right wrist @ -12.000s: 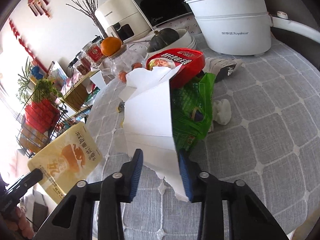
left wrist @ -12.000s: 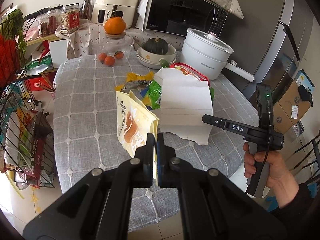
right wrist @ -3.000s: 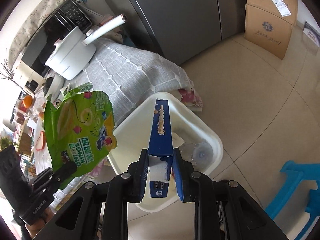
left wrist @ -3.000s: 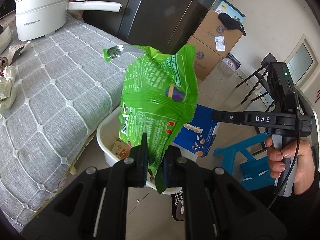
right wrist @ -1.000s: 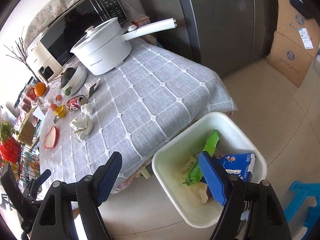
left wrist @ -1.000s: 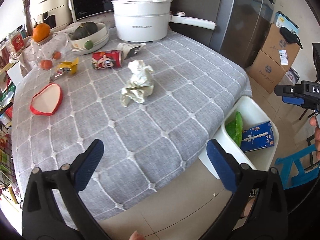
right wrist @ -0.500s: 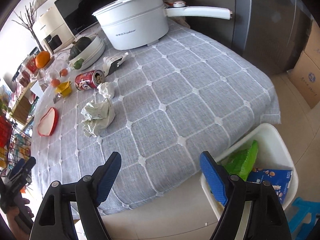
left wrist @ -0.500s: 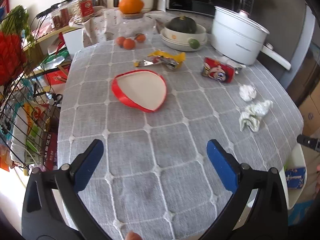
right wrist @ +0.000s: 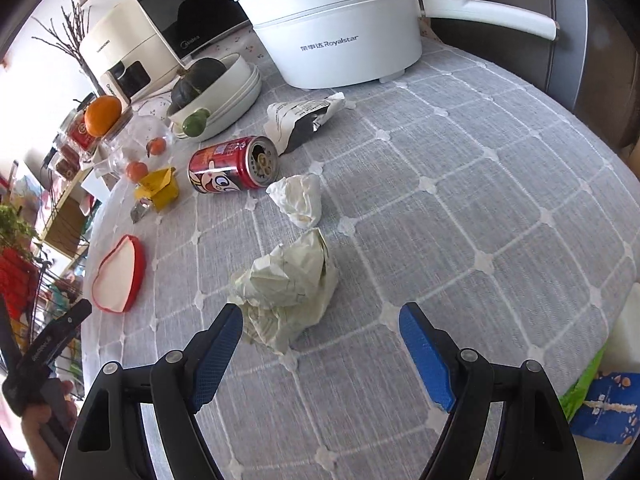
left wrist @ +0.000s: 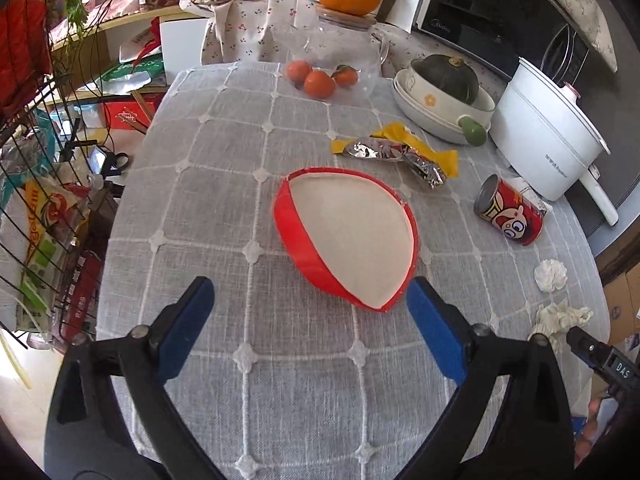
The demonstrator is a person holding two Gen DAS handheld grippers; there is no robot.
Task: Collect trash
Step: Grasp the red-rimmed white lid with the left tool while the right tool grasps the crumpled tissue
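Note:
A red-rimmed heart-shaped lid (left wrist: 348, 240) lies white side up on the grey tablecloth. My left gripper (left wrist: 310, 316) hovers just in front of it, jaws wide and closing, nothing between them; the lid's near tip almost meets the right finger. In the right wrist view a crumpled pale paper wad (right wrist: 288, 284) lies just ahead of my right gripper (right wrist: 320, 344), which stands open above the cloth. Beyond it lie a smaller white tissue ball (right wrist: 298, 198), a red drink can (right wrist: 234, 166) on its side and a torn grey wrapper (right wrist: 304, 118). A yellow and foil wrapper (left wrist: 400, 152) lies behind the lid.
A white electric pot (right wrist: 340, 24), a stack of bowls holding a dark squash (left wrist: 444, 92), small oranges (left wrist: 320, 78), a microwave and jars line the far side. A wire rack (left wrist: 36, 200) stands left of the table. The white bin's contents (right wrist: 600, 404) show at lower right.
Both grippers have swung from the bin over the table and come lower and closer, the left towards the red lid, the right towards the paper wad. The left jaws have narrowed slightly.

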